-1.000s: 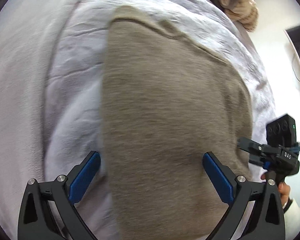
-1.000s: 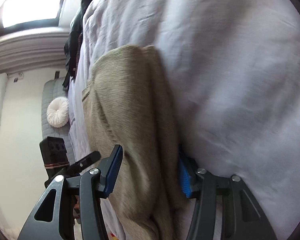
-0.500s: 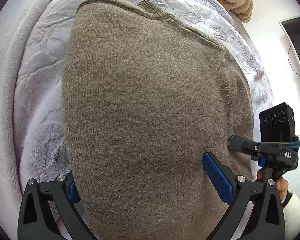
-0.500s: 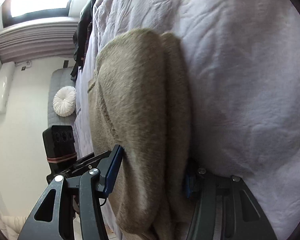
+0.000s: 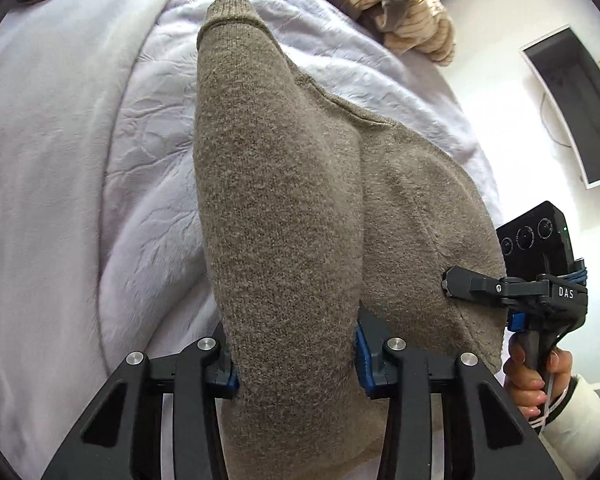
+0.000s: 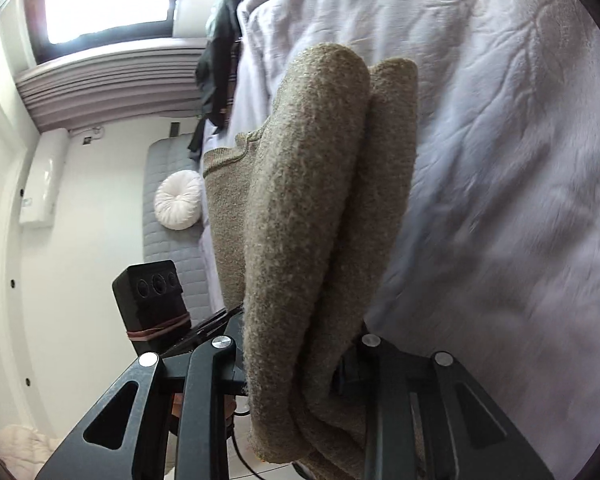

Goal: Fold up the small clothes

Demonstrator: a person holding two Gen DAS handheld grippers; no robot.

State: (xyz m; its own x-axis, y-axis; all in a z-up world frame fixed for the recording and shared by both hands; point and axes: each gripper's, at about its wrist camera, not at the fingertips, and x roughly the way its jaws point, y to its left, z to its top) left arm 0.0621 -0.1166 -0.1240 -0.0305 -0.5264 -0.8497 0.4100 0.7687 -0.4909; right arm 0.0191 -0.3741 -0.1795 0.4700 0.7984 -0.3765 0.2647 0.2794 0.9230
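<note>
The left gripper (image 5: 296, 360) has its fingers closed on a thick fold of the brown knit sweater (image 5: 284, 208), w/ the blue pads pressed into the wool on both sides. The right gripper (image 6: 296, 364) is clamped on the same garment, at what looks like the opposite edge; from the left wrist view its tip (image 5: 452, 282) sits against the sweater's side. The sweater rests partly on the bed's pale lilac blanket (image 5: 80, 184), near its edge, w/ the gripped end bunched up into a rounded roll (two stacked layers show in the right wrist view) and a ribbed hem or cuff (image 5: 228, 10) sticking up at the far end. Judging by this, a fold is mid-way: edges gripped, not yet laid down. Risks from here: the knit is bulky & soft, so layers could slide apart inside the grip and land uneven; if the two grippers move at diff speeds or heights the fold goes skewed or twists; pulling too far toward the bed edge could let the loose end drop off it; releasing early would let the roll spring open. Other clothes (image 5: 400, 4) piled at the far end are well apart, so prob no snag there.
</note>
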